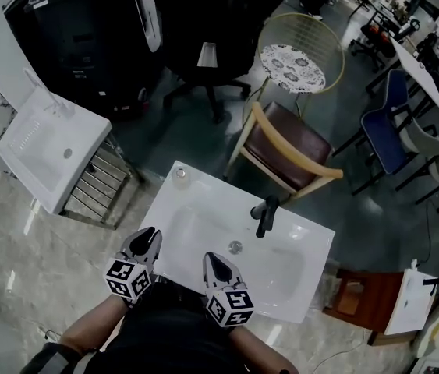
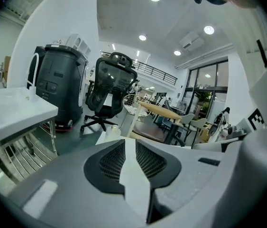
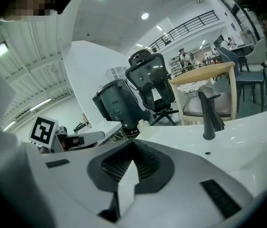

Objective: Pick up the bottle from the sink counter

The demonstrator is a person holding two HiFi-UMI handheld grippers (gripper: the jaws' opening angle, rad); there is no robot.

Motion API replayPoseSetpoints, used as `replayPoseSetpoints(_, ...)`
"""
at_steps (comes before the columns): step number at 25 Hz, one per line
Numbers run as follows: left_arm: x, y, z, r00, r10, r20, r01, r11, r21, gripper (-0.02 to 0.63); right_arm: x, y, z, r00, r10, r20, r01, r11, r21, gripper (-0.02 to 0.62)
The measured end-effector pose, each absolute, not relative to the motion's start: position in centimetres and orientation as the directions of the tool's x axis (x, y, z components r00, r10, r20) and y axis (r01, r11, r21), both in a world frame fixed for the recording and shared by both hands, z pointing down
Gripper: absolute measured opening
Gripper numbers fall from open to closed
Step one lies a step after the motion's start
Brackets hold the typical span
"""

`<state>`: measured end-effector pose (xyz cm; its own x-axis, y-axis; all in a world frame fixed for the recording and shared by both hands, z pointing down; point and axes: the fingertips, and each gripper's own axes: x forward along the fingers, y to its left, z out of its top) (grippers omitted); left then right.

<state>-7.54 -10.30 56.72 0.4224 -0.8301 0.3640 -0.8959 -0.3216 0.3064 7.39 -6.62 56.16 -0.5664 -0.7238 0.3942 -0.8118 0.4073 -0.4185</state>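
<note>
Two claws are hovering at the near edge of the white sink worktop (image 1: pixel 164 209) in the head view: left claw (image 1: pixel 150 232), right claw (image 1: pixel 213 257). The small clear bottle (image 1: pixel 180 174) is standing on the far left corner, well apart from both. A wooden chair (image 1: pixel 285 150) is sitting just behind, on grey floor.

Left gripper view: jaws are standing narrowly parted and empty, with the bottle ahead.

Right gripper view: tips are meeting on nothing, and the bottle is showing left of the black faucet (image 3: pixel 209 115).

Judgement: the approach is under way. Next, the left claw is likely needing a wider gape and a forward reach.
</note>
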Motion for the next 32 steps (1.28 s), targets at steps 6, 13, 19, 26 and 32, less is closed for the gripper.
replayPoseSetpoints(6, -7.1, -12.8, 57.3, 0.444, -0.814, 0.375, -0.893, -0.368, 0.258, 0.103, 6.9, -7.3, 56.7, -0.539, -0.735, 0.411, -0.826, 0.367, -0.427, 0.008)
replayPoseSetpoints(13, -7.8, -17.1, 59.0, 0.484, -0.780, 0.397, -0.875, -0.427, 0.227, 0.115, 7.7, -8.3, 56.6, -0.460, -0.777, 0.430, -0.870, 0.296, -0.395, 0.008)
replayPoseSetpoints(19, -7.1, -20.5, 61.8, 0.486, -0.753, 0.444, -0.870, -0.466, 0.161, 0.165, 9.4, -8.6, 57.7, -0.398, -0.794, 0.459, -0.892, 0.218, -0.397, 0.008)
replayPoseSetpoints(26, -6.6, -24.8, 65.3, 0.459, -0.740, 0.492, -0.878, -0.461, 0.126, 0.226, 9.2, -9.0, 58.7, -0.392, -0.776, 0.494, -0.895, 0.198, -0.399, 0.008)
replayPoseSetpoints(32, -5.5, -28.1, 66.8, 0.446, -0.747, 0.493, -0.882, -0.460, 0.101, 0.342, 10.2, -9.0, 59.3, -0.367, -0.771, 0.520, -0.906, 0.169, -0.388, 0.008)
